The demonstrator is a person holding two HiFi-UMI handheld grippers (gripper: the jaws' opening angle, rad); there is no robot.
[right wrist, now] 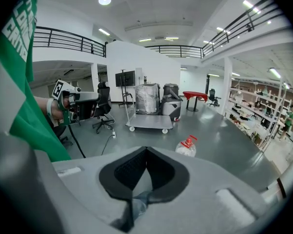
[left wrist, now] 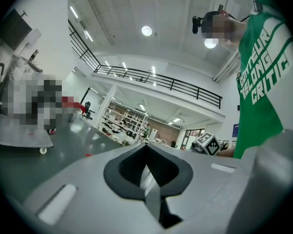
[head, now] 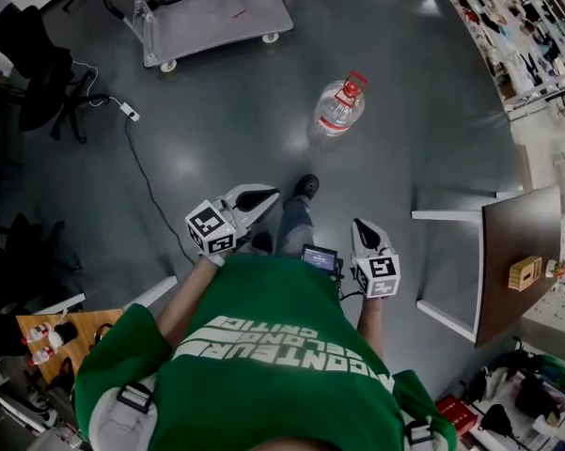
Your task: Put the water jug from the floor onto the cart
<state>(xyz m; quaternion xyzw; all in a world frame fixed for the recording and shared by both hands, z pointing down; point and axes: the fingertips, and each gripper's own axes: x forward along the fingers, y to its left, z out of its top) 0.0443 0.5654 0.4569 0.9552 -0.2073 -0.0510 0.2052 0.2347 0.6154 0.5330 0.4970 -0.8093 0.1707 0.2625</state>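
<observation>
Left gripper [head: 263, 195] and right gripper [head: 362, 228] are both held out in front of the person, jaws together on each, nothing between them. Water jug [head: 339, 107] stands upright on the floor ahead and a bit to the right, red cap and handle on top, well apart from both grippers. Cart [head: 227, 22] is further off at upper left, flat deck bare on the near side, small wheels, well apart from the jug. Task not started, jug not reached yet

Risks, as I judge them:
- both tools are closed and have to open before the grab; coming in closed would just knock the jug, and being round it could tip or roll
- clear smooth plastic, can't tell how full; squeezing the body with two-jaw tools may slip, and the red handle is a small target, easy to miss
- if heavy, it could sag or swing out of a one-sided grip on the way over; a drop on the hard floor could crack it or spill
- the cart is on wheels, so setting the jug down with a push could roll it away; placed near the deck edge, the jug could fall off
- black cable [head: 146, 181] and power strip [head: 129, 112] lie on the floor to the left, a trip hazard if the path to the cart drifts that way
</observation>
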